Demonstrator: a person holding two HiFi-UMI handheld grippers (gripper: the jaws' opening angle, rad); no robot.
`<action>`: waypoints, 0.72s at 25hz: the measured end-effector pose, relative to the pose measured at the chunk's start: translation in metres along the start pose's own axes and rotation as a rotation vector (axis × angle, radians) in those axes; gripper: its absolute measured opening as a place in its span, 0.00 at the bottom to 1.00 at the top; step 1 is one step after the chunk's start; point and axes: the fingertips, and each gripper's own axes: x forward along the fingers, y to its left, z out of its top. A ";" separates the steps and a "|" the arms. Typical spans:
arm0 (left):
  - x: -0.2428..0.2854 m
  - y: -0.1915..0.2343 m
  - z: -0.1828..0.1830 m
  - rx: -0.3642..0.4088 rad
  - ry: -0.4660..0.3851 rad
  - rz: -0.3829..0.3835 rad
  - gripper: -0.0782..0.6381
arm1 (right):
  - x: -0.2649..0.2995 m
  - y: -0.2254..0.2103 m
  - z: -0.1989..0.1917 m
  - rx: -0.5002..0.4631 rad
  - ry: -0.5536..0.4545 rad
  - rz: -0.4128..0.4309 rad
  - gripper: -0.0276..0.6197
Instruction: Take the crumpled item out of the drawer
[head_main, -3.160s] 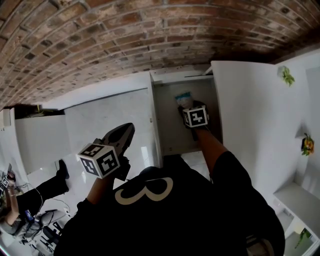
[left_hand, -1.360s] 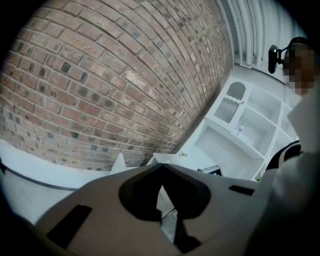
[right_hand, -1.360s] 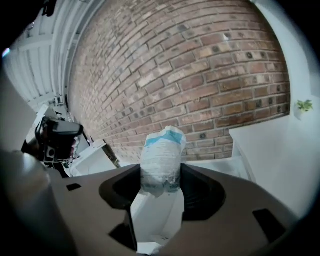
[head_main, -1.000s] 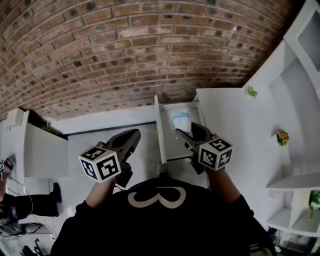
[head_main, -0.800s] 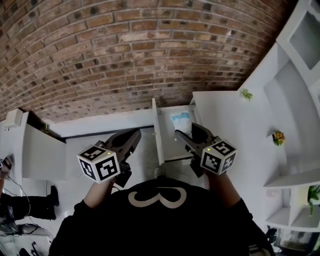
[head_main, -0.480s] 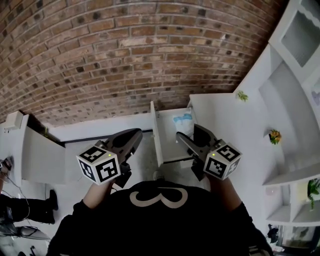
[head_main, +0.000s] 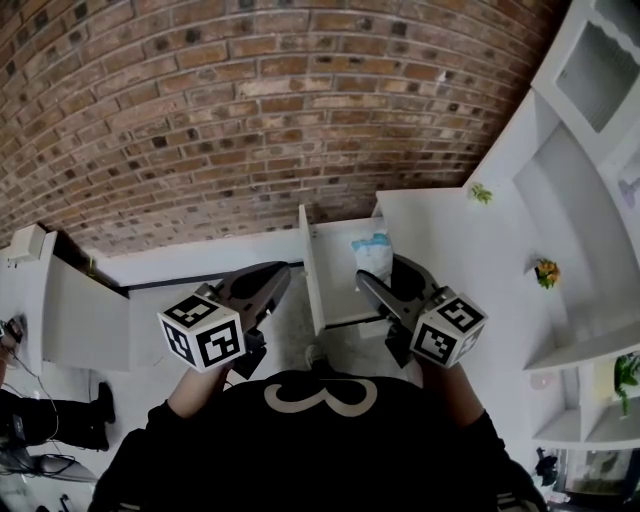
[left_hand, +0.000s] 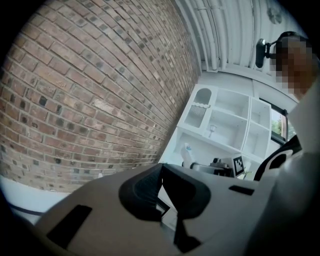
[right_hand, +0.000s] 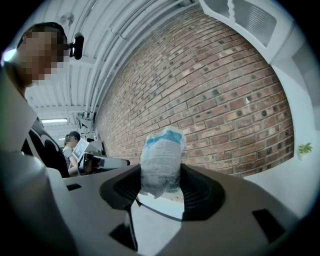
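Left gripper (head_main: 272, 276): clenched, its pads meeting with nothing between them. It hovers roughly level, just left of the drawer.
Drawer (head_main: 309, 275): white and pulled open. It sits between the two grippers, below the brick wall (head_main: 250, 100).
Crumpled item (head_main: 374, 252): white and blue, pinched upright between the right gripper's pads. In the head view it shows over the drawer's far right part.
Right gripper (head_main: 384, 270): grasping the crumpled item by its lower half and pointing roughly level toward the brick wall.
Shelf unit (head_main: 590, 150): white, at the far right.
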 end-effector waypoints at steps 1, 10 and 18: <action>0.000 0.000 0.000 0.001 0.002 -0.001 0.11 | 0.000 0.000 0.000 -0.001 0.000 0.000 0.41; 0.003 -0.003 0.002 0.018 0.006 -0.001 0.11 | 0.000 0.001 0.004 -0.018 -0.015 0.014 0.41; 0.009 -0.002 0.002 0.018 0.010 -0.006 0.11 | -0.001 -0.006 0.004 -0.019 -0.016 0.010 0.41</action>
